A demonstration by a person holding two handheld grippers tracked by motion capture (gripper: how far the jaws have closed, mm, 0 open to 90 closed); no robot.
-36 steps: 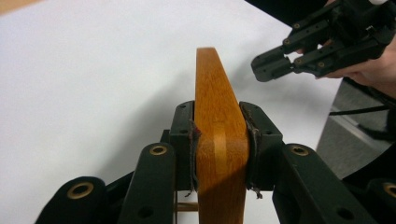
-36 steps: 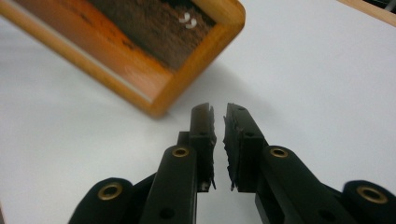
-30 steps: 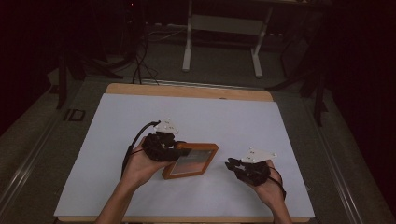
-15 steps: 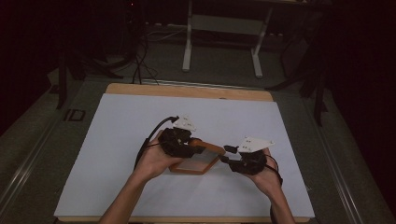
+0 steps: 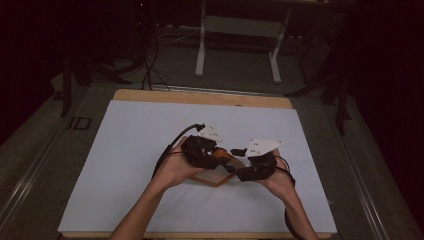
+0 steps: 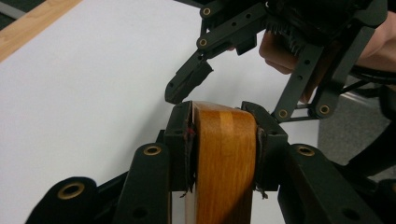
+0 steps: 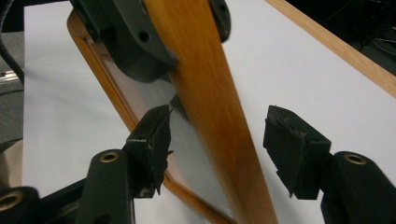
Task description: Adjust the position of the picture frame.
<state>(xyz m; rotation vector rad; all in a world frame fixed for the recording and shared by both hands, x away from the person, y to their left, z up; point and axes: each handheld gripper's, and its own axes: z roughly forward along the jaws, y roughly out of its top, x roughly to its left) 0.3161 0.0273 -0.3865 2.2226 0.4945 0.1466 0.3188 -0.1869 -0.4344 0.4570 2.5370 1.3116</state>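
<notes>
Since a second ago both hands have drawn together mid-table; the right gripper (image 5: 235,169), well off to the side then, has closed in on the wooden frame (image 5: 216,179), now tilted up off the white table cover (image 5: 125,165).

Left gripper (image 6: 224,140) is clamped on the frame's edge, pads pressed against both faces of the wood. Right gripper's jaws stand apart, straddling the frame rail (image 7: 210,116) without touching it; from its own view the rail runs lengthwise away from me, between the pads.

My read: the rail already lies in the gap, so closing squarely across its thickness is what the next move needs.

Frame: honey-coloured varnished wood, rounded corners, smooth glossy panel (image 7: 187,154) inside. Pads look dark, frayed at their edges.
</notes>
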